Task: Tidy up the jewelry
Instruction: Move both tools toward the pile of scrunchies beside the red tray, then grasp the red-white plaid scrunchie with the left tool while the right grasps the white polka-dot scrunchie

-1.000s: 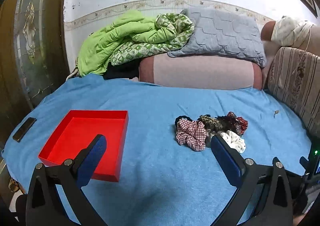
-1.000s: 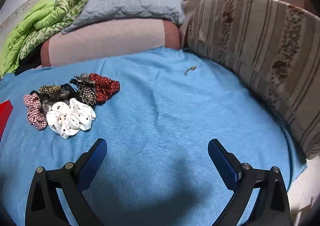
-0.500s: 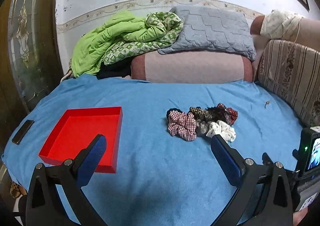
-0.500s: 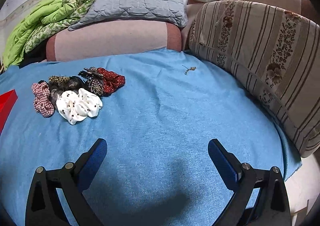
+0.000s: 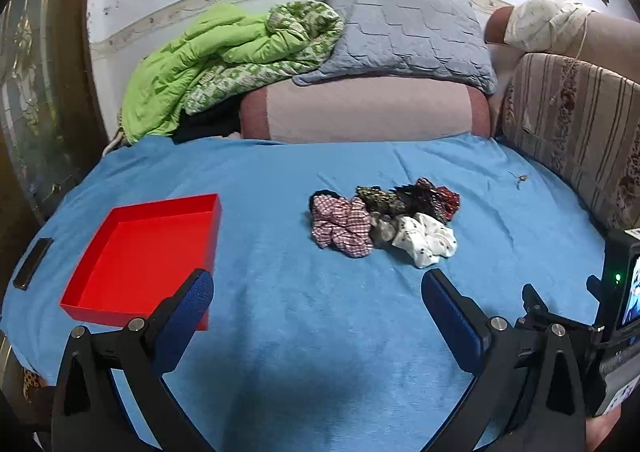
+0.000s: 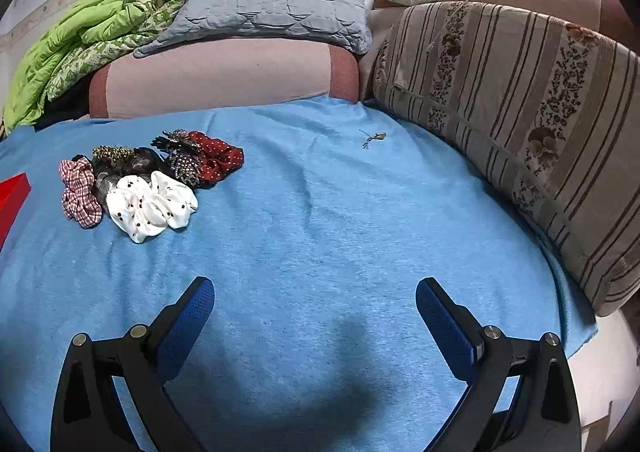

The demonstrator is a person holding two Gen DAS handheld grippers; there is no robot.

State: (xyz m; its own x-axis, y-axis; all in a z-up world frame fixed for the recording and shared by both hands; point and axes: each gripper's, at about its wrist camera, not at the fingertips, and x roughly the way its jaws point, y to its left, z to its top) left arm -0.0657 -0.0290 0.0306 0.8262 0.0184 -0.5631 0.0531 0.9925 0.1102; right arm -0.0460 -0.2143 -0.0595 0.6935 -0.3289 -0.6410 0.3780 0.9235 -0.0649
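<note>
A heap of hair scrunchies and clips lies on the blue sheet: a red checked scrunchie (image 5: 342,223), a white dotted one (image 5: 426,238), a dark red dotted one (image 6: 218,159) and a beaded clip (image 6: 182,161). An empty red tray (image 5: 140,252) sits to their left. A small brooch (image 6: 374,138) lies apart at the right. My left gripper (image 5: 318,296) is open and empty, short of the heap. My right gripper (image 6: 314,302) is open and empty, over bare sheet right of the heap.
A dark phone (image 5: 33,268) lies at the sheet's left edge. Pink bolster (image 5: 364,107), grey pillow (image 5: 404,35) and green quilt (image 5: 208,63) line the back. A striped cushion (image 6: 520,119) runs along the right. The other gripper's camera screen (image 5: 624,292) shows at right.
Both grippers have pulled back and risen, so the heap and tray look farther away. Both stay open. Nothing on the sheet has moved.
</note>
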